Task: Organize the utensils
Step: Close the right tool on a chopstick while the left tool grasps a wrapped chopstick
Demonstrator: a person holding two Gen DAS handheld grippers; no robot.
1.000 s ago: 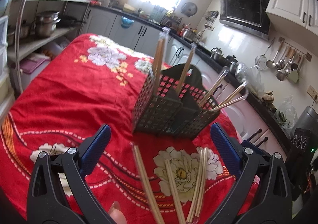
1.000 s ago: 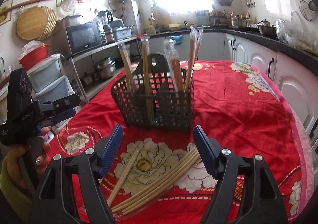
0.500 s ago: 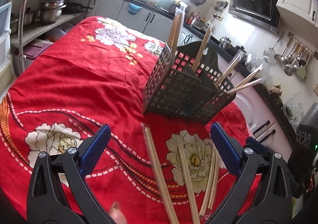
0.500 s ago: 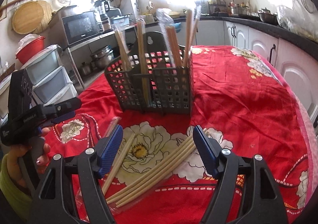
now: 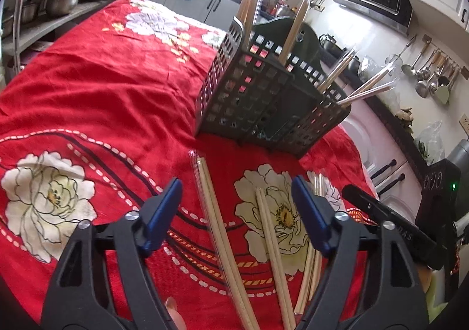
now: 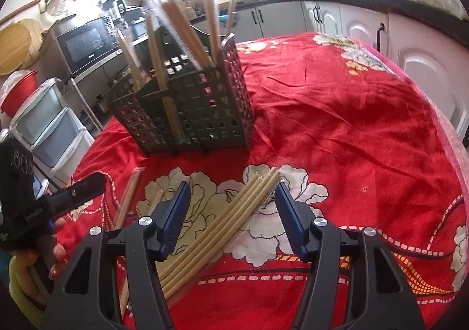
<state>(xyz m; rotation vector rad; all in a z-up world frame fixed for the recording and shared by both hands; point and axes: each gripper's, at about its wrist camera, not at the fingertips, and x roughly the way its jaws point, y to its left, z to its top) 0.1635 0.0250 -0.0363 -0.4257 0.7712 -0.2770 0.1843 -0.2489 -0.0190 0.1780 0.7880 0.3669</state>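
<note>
Step in hand, as judged: approach for pick-up. Both tools are poised low over loose chopsticks lying on the worktop under a red floral cloth.

Left tool: blue pads apart, holding nothing. A clear-sleeved pair of pale wooden chopsticks lies between the pads, pointing toward the dark perforated plastic utensil caddy. A second, bare wooden pair lies just beside it, nearer the right pad.

Right tool: pads apart, holding nothing. A bundle of pale bamboo chopsticks in a clear wrapper lies diagonally between the pads.

The caddy stands upright, near the loose sticks, with several chopsticks already standing in its compartments.

Next move, as judged: lower each tool until the pads straddle the sticks, close, lift, then tilt upright over a compartment.

View differences: the left wrist view shows hanging ladles on the wall and the right tool's body at its edge. The right wrist view shows the hand gripping the left tool, and the bundle's full spread.
</note>
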